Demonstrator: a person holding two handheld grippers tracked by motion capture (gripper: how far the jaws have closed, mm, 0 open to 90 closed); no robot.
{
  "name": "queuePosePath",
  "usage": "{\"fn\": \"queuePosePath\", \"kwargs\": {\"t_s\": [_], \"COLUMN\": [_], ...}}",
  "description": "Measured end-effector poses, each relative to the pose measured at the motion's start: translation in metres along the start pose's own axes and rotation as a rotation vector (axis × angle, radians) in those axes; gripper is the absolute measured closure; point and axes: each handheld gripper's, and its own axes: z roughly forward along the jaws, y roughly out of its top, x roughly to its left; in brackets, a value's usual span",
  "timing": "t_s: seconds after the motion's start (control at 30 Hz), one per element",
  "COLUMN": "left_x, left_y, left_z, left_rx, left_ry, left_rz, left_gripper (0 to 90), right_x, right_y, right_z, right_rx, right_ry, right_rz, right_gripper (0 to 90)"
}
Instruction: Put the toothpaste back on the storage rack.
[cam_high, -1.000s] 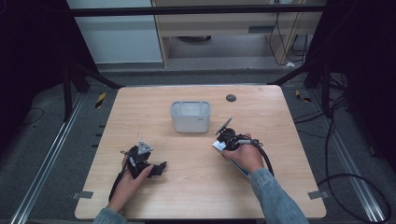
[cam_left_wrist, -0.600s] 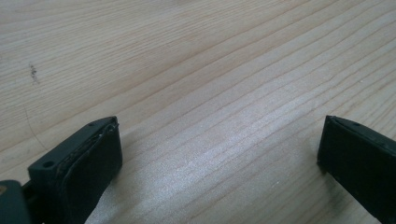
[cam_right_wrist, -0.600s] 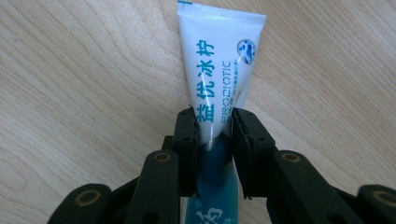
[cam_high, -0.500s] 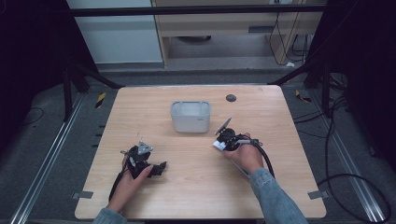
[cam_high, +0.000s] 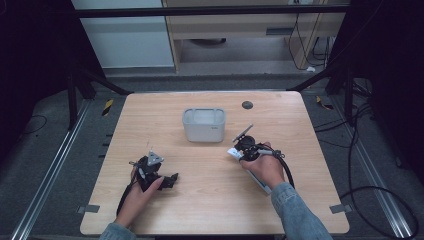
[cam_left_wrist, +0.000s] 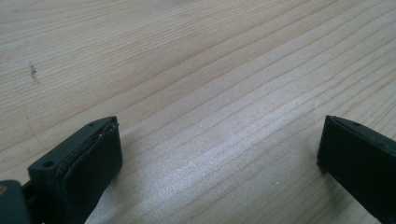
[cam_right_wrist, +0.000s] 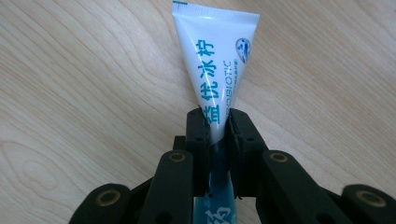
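Toothpaste tube (cam_right_wrist: 215, 70), white with blue lettering, sat pinched between the jaws of the right gripper (cam_right_wrist: 217, 126). Those jaws had just been closing, and in the right gripper view their pads pressed on the tube from both sides, with its flat crimped end fanning out beyond them over the wood. From the high view the right gripper (cam_high: 243, 150) lay low on the bench (cam_high: 310, 150), right of centre, and the tube (cam_high: 233, 152) showed as a small white patch at its tip. The person's right hand (cam_high: 265, 167) wrapped the gripper body, and a black cable looped round beside the wrist.

A grey, open-topped bin (cam_high: 203, 125) stood on the bench near the middle, just up and to the left of the right gripper and apart from it. A small dark round mark (cam_high: 247, 105) sat farther back, toward the far edge.

The left gripper (cam_high: 170, 181) rested on the near left part of the bench, held in the left hand (cam_high: 142, 187), well apart from the bin and the tube. In the left gripper view its jaws stood wide open with bare wood grain between them, nothing gripped.
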Motion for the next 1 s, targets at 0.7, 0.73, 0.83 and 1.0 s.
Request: {"fn": "queuePosePath", "kwargs": {"t_s": [0.7,0.73,0.83,1.0], "left_x": [0.0,0.0,0.0,0.0], "left_y": [0.0,0.0,0.0,0.0], "left_z": [0.0,0.0,0.0,0.0], "left_rx": [0.0,0.0,0.0,0.0], "left_ry": [-0.002,-0.002,-0.002,-0.002], "left_rz": [0.001,0.001,0.0,0.001], "left_gripper": [0.0,0.0,0.0,0.0], "right_x": [-0.012,-0.012,-0.016,-0.018], "right_y": [0.022,0.022,0.023,0.024], "right_z": [-0.056,-0.059,-0.065,-0.074], "right_rx": [-0.217,-0.229,-0.271,-0.33], "right_ry": [-0.033,-0.032,-0.04,-0.04], "right_rz": [0.032,0.038,0.053,0.075], "right_gripper": [80.0,79.9,80.0,79.9]}}
